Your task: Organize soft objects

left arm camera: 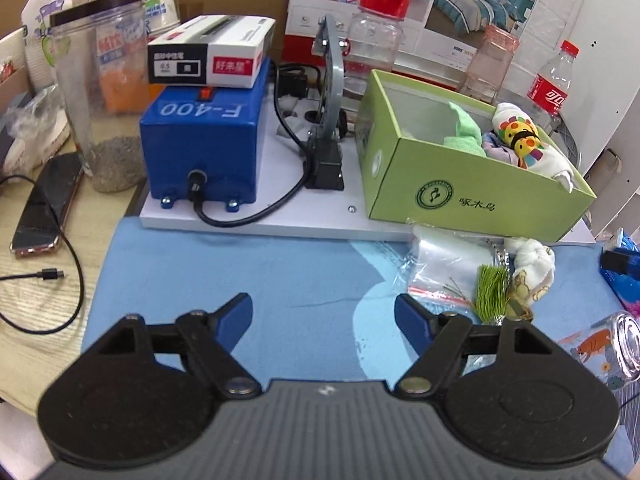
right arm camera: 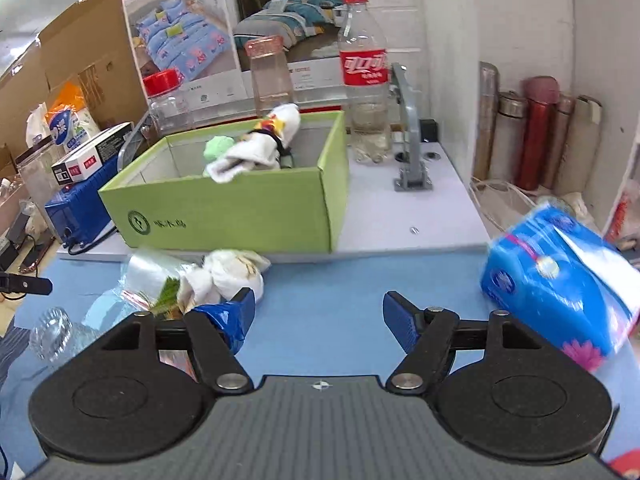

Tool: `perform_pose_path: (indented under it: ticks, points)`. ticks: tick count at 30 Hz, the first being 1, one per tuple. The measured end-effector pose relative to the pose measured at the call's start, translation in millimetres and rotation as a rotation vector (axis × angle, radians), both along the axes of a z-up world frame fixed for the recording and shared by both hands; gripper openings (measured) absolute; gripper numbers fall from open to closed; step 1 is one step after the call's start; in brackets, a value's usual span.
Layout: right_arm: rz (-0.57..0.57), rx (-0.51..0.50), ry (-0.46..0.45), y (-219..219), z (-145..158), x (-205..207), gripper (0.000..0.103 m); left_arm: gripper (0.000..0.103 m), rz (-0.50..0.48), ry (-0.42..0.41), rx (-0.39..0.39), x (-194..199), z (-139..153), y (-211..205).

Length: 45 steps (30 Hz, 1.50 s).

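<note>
A green cardboard box (left arm camera: 460, 196) (right arm camera: 240, 216) stands on a white board behind the blue mat. In it lie a white sock with bright dots (left arm camera: 520, 140) (right arm camera: 264, 140) and a light green cloth (left arm camera: 464, 132) (right arm camera: 218, 148). A rolled white sock (left arm camera: 532, 264) (right arm camera: 228, 272) lies on the mat in front of the box, beside a green tassel (left arm camera: 492, 288). My left gripper (left arm camera: 324, 316) is open and empty over the mat, left of the rolled sock. My right gripper (right arm camera: 318, 316) is open and empty, its left finger just in front of the rolled sock.
A blue sealing machine (left arm camera: 204, 144) with a pen box (left arm camera: 212, 56) on top stands left of the green box. Clear zip bags (left arm camera: 448, 264) lie by the sock. A blue tissue pack (right arm camera: 560, 280) sits at the right. Bottles (right arm camera: 366, 80), jars (left arm camera: 100, 88) and a phone (left arm camera: 46, 204) surround the mat.
</note>
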State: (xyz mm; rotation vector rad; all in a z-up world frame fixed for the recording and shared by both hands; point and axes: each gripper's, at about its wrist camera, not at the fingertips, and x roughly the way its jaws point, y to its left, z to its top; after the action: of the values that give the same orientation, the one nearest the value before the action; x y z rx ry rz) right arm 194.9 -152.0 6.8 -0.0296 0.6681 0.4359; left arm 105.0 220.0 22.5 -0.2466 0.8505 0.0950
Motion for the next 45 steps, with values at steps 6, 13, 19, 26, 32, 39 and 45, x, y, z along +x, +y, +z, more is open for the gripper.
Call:
perform_pose_path:
  ticks: [6,13,19,26,32,39,45]
  points:
    - [0.222,-0.042,0.192,60,-10,65,0.058,0.077,-0.021,0.051,0.036,14,-16,-2]
    - [0.295,-0.150,0.348,101,-46,105,0.058,0.077,-0.002,0.093,0.041,29,-30,14]
    - [0.257,-0.205,0.315,77,-47,104,0.059,0.077,-0.044,0.093,0.049,49,-28,8]
    - [0.033,-0.209,0.156,-3,-30,71,0.060,0.078,-0.197,0.120,-0.032,98,-29,-32]
    - [-0.036,0.064,0.052,-40,-20,26,0.060,0.078,-0.255,0.201,-0.073,142,-35,-68]
    - [-0.066,0.149,0.064,-51,-36,10,0.060,0.078,-0.300,0.251,0.041,158,-41,-106]
    - [-0.087,0.177,0.085,-64,-46,7,0.060,0.081,-0.278,0.275,0.065,155,-45,-98]
